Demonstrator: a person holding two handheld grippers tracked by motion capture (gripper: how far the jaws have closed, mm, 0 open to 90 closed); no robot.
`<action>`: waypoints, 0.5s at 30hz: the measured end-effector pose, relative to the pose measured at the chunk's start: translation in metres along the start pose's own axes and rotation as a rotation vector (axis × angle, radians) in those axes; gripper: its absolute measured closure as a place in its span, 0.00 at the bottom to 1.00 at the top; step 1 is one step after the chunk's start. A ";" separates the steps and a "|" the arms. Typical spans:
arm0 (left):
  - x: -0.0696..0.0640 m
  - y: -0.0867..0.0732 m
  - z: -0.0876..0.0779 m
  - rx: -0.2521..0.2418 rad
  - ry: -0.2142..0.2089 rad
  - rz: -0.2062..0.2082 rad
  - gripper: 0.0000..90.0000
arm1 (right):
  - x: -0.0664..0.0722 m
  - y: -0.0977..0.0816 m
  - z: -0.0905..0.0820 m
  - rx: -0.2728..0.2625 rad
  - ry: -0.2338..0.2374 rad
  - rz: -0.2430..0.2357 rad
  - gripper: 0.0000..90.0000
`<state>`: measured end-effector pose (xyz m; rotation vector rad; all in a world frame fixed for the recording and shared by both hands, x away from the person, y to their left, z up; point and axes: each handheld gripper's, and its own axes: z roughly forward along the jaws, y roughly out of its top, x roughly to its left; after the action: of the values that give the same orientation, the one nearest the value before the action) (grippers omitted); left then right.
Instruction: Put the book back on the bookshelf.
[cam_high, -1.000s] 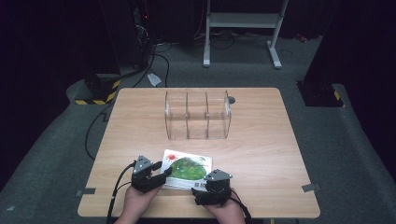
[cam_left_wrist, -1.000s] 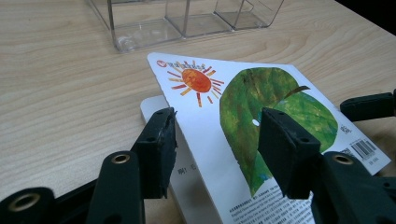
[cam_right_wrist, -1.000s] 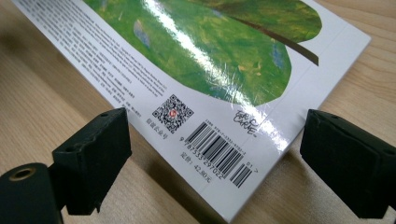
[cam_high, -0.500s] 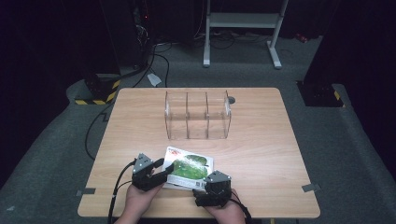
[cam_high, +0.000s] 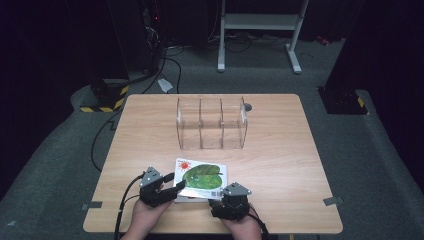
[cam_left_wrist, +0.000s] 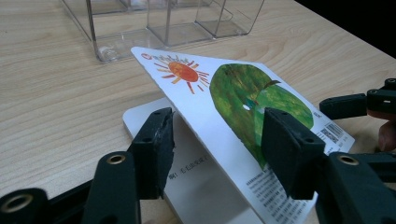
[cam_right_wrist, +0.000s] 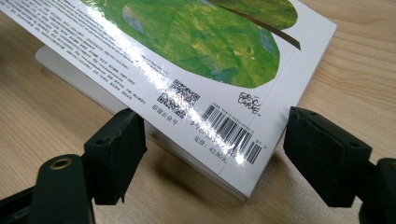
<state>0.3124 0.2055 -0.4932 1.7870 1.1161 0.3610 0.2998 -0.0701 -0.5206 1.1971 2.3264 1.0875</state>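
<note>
- Your left gripper has its jaws spread, one under the lifted back cover and one above it, with no pinch yet; close on the cover's free edge before you raise it further.
- Your right gripper is spread too, straddling the book at its barcode corner; press there so the spine stays put.
- The book lies at the worktop's near edge, middle, with the clear organiser well apart towards the far edge.
</note>
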 end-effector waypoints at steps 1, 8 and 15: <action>0.001 0.000 0.001 0.002 -0.003 -0.010 0.48 | 0.000 0.000 0.000 0.001 0.000 0.003 0.24; 0.010 0.005 0.018 0.042 -0.057 -0.078 0.45 | 0.000 0.000 0.001 0.009 -0.007 -0.007 0.24; 0.008 0.007 0.022 0.055 -0.071 -0.018 0.49 | -0.003 -0.003 -0.003 0.015 0.009 -0.005 0.27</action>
<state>0.3354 0.1987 -0.5000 1.8227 1.1007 0.2557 0.2981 -0.0746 -0.5213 1.1940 2.3473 1.0781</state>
